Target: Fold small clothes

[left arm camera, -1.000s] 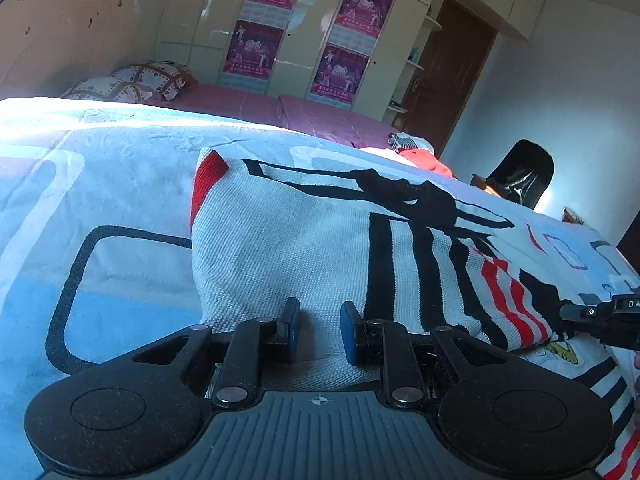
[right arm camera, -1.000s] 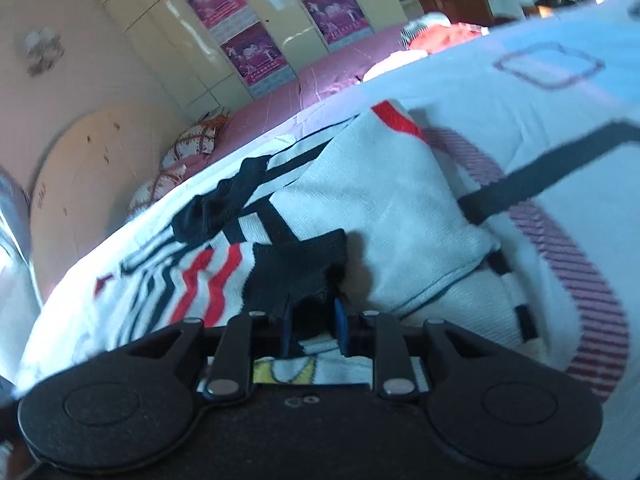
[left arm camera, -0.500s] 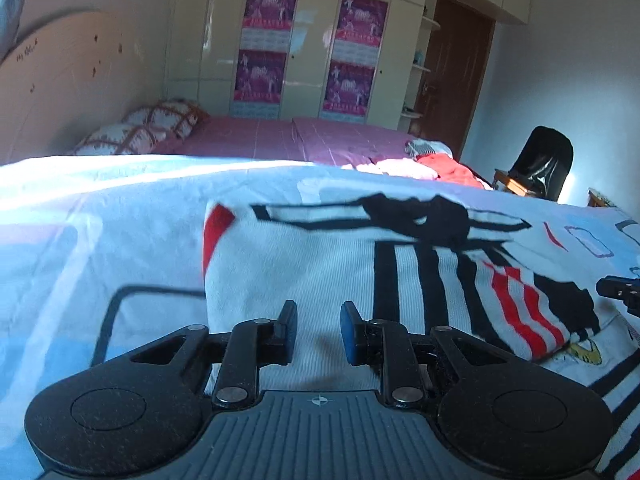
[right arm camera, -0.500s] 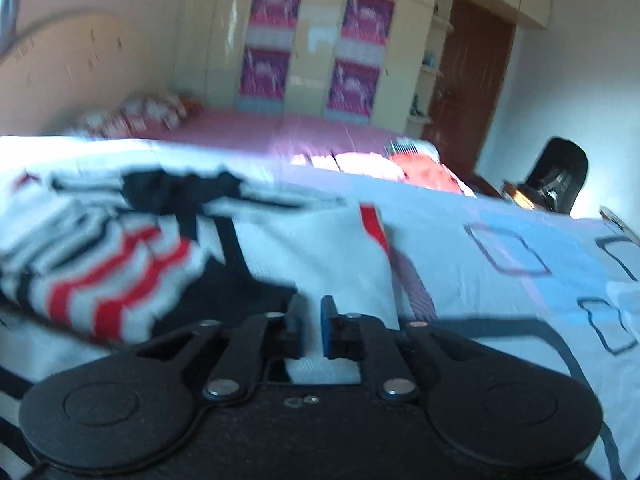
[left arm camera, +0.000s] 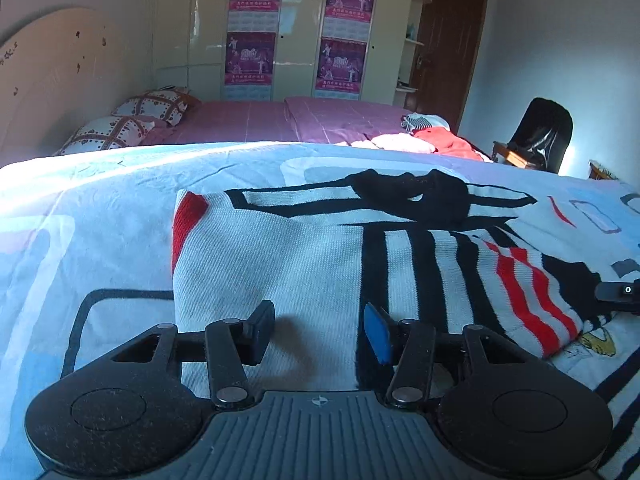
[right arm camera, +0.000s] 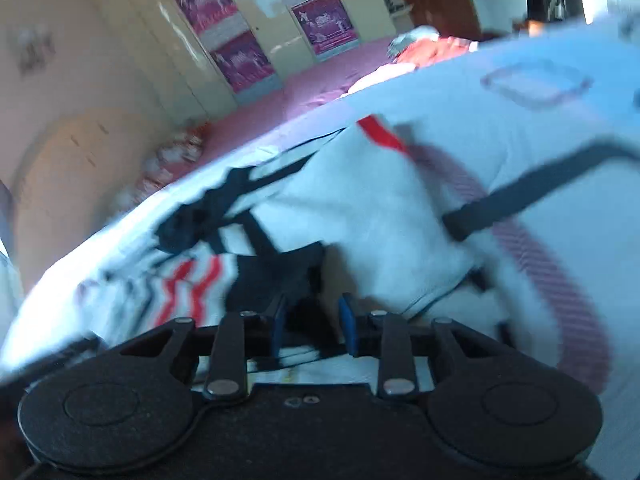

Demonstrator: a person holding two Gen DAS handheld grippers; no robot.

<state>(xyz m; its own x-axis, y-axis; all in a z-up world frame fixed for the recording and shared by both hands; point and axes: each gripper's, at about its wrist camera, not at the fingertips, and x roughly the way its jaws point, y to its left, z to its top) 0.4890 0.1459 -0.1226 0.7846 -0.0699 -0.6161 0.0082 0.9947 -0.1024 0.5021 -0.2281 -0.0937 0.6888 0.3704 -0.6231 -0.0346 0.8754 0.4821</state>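
Both jaws apart: left hand-held gripper [left arm camera: 318,330] and right hand-held gripper [right arm camera: 312,326] over the folded sweater [left arm camera: 320,248] (right view blurred).

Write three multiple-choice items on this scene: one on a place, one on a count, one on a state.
1. Where does the sweater lie?
A. on the chair
B. on the bedspread
C. on the floor

2. How many posters hang on the wardrobe?
A. two
B. four
C. six

3. How does the left gripper stand?
A. open, holding nothing
B. shut on the sweater
C. shut on a pillow

Key: 1 B, it is spread over the blue bedspread; 2 B, two pairs show, one above the other; 3 A, its fingers stand apart above the knit.
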